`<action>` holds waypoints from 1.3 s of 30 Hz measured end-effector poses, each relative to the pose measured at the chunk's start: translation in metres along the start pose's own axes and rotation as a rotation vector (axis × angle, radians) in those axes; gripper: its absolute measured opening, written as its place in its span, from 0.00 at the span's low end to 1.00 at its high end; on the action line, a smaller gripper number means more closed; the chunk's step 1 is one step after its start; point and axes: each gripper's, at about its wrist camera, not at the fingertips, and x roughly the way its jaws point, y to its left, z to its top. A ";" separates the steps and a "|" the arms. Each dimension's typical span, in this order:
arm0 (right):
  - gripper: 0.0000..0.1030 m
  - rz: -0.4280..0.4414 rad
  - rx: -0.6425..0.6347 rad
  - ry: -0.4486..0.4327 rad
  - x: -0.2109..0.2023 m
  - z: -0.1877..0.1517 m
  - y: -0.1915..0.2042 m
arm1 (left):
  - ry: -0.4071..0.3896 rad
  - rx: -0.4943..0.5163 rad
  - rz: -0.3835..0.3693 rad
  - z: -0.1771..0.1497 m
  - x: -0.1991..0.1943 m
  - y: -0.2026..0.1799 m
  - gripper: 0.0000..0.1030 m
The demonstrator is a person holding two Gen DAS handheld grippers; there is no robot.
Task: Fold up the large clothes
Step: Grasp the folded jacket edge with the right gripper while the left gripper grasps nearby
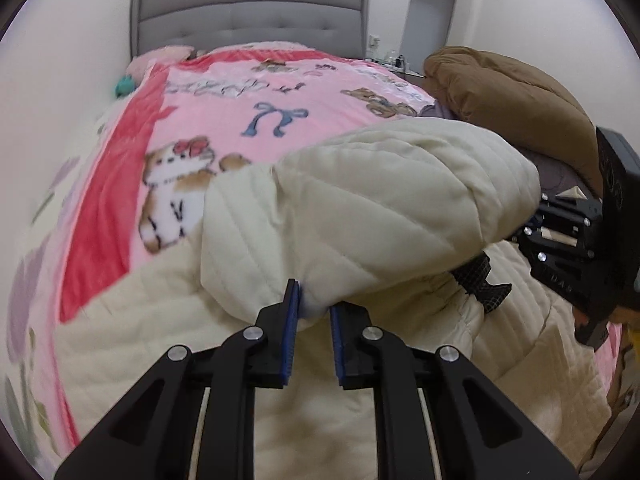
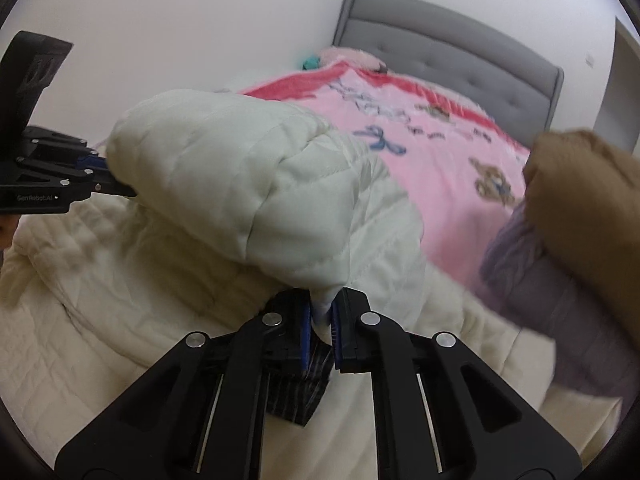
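We hold a cream quilted jacket (image 1: 400,200) over a bed, each gripper pinching an edge of it. Our left gripper (image 1: 314,312) has its blue pads closed on a fold of the cream cloth at the lower edge of the raised bundle; our right gripper (image 2: 322,320) is likewise clamped on a thin pinch of the same jacket (image 2: 248,184), just beside a dark checked cuff (image 2: 298,400) that hangs below its fingers. The raised part of the jacket bulges between the two grippers — the rest lies spread flat on the bed under them. From the left wrist we see the right gripper (image 1: 516,232) at the far side of the bundle, and from the right wrist the left gripper (image 2: 108,180) at its other end. Beyond lies a pink blanket (image 1: 248,112) printed with bears and a blue bow, a grey padded headboard (image 1: 248,12) against the wall, and a brown coat (image 1: 512,88) heaped on purple cloth (image 2: 532,280) at the bed's right side.
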 end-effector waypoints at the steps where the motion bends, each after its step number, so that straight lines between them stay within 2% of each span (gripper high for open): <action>1: 0.06 -0.001 0.001 0.009 0.003 -0.002 0.001 | -0.001 -0.014 0.007 -0.002 0.004 -0.001 0.14; 5: 0.06 -0.033 -0.016 0.051 0.015 -0.013 0.008 | 0.012 -0.064 0.017 -0.010 0.016 -0.003 0.14; 8: 0.06 -0.052 -0.063 0.062 0.016 -0.023 0.019 | 0.035 -0.056 0.045 -0.019 0.025 -0.007 0.14; 12: 0.08 -0.056 -0.058 0.076 0.014 -0.027 0.019 | 0.024 -0.101 0.031 -0.023 0.014 -0.007 0.14; 13: 0.12 -0.055 -0.045 0.076 0.009 -0.026 0.018 | 0.022 -0.118 0.027 -0.022 0.011 -0.006 0.14; 15: 0.31 -0.067 -0.037 0.059 0.002 -0.021 0.016 | -0.008 -0.181 0.022 -0.021 -0.004 -0.002 0.18; 16: 0.52 -0.099 -0.056 0.045 -0.002 -0.018 0.017 | -0.013 -0.210 0.012 -0.021 -0.009 0.000 0.21; 17: 0.60 -0.115 -0.077 0.028 -0.007 -0.016 0.019 | -0.011 -0.246 -0.014 -0.021 -0.015 0.002 0.22; 19: 0.60 -0.138 -0.135 -0.005 -0.013 -0.012 0.024 | 0.000 -0.309 -0.054 -0.020 -0.023 0.005 0.30; 24: 0.68 -0.276 -0.376 -0.146 -0.021 0.007 0.043 | 0.012 -0.396 -0.178 -0.007 -0.032 0.007 0.38; 27: 0.67 -0.261 -0.479 -0.212 -0.019 0.023 0.048 | 0.070 -0.484 -0.307 0.004 -0.019 0.015 0.47; 28: 0.67 -0.259 -0.503 -0.220 -0.017 0.028 0.048 | 0.095 -0.554 -0.393 0.008 -0.012 0.020 0.49; 29: 0.67 -0.262 -0.524 -0.228 -0.016 0.030 0.049 | 0.105 -0.602 -0.444 0.011 -0.008 0.023 0.50; 31: 0.66 -0.260 -0.557 -0.231 -0.015 0.033 0.048 | 0.101 -0.685 -0.518 0.016 -0.005 0.029 0.54; 33: 0.58 -0.238 -0.604 -0.222 -0.015 0.031 0.048 | 0.071 -0.749 -0.582 0.023 -0.006 0.033 0.59; 34: 0.53 -0.232 -0.633 -0.214 -0.014 0.028 0.050 | 0.066 -0.771 -0.588 0.026 -0.005 0.035 0.65; 36: 0.51 -0.248 -0.735 -0.207 -0.011 0.018 0.056 | 0.074 -0.834 -0.590 0.030 0.002 0.040 0.66; 39: 0.41 -0.262 -0.846 -0.201 -0.013 0.004 0.066 | 0.098 -0.952 -0.628 0.030 0.018 0.053 0.66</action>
